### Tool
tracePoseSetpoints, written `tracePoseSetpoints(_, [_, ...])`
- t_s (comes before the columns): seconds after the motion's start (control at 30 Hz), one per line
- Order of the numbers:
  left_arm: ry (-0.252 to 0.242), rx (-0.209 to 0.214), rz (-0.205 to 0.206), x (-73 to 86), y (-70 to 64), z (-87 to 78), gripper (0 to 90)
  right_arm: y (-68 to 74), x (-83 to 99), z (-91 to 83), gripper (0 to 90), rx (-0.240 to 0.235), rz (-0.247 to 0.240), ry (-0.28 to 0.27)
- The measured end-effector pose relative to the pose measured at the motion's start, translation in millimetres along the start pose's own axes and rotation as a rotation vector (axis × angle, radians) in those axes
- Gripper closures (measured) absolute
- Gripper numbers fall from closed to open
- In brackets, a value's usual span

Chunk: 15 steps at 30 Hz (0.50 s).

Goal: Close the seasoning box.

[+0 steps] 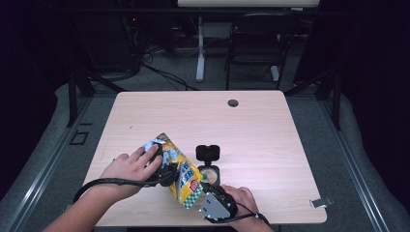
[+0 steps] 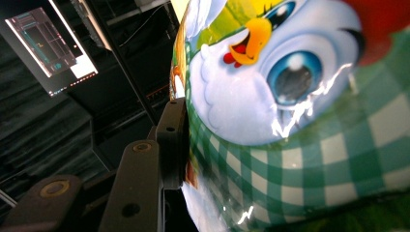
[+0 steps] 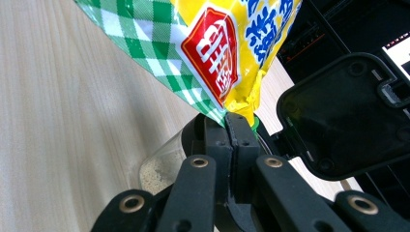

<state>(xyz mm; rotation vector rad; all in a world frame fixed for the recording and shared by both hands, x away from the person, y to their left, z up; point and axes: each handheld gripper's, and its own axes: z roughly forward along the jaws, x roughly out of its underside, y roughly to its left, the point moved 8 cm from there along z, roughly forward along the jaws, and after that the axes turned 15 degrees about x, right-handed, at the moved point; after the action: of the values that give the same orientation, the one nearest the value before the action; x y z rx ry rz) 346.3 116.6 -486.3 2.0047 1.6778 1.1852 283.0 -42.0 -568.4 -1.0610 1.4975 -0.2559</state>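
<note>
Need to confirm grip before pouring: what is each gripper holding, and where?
Right gripper pinches the snack bag by its bottom corner; left gripper clamps its upper side.

Left tongs (image 1: 167, 166) clamped, hand on top, right tongs (image 3: 234, 126) pinched shut, low

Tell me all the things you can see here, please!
snack bag: one, yellow with green-and-white checks and a cartoon bird, held above the near part of the table between both grippers
jar: one, clear with pale powder inside, black flip lid open, on the table right behind the bag
table: one, light wood, with a small round hole near its far edge
chair: one, black, on the floor beyond the table
left gripper: one, black, clamped on the bag's upper part
right gripper: one, black, pinching the bag's lower corner
hands: two, one on each gripper
</note>
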Motion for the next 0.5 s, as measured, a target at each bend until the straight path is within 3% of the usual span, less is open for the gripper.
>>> tracePoseSetpoints(0.43, [0.007, 0.005, 0.014, -1.7, 1.3, -1.7, 60.3, -0.9, 1.0, -0.5, 89.0, -0.001, -0.007, 0.008])
tracePoseSetpoints(0.5, [0.007, 0.005, 0.012, -2.0, 1.6, -2.1, 60.4, 0.1, 0.6, 0.4, 89.0, -0.004, 0.013, -0.003])
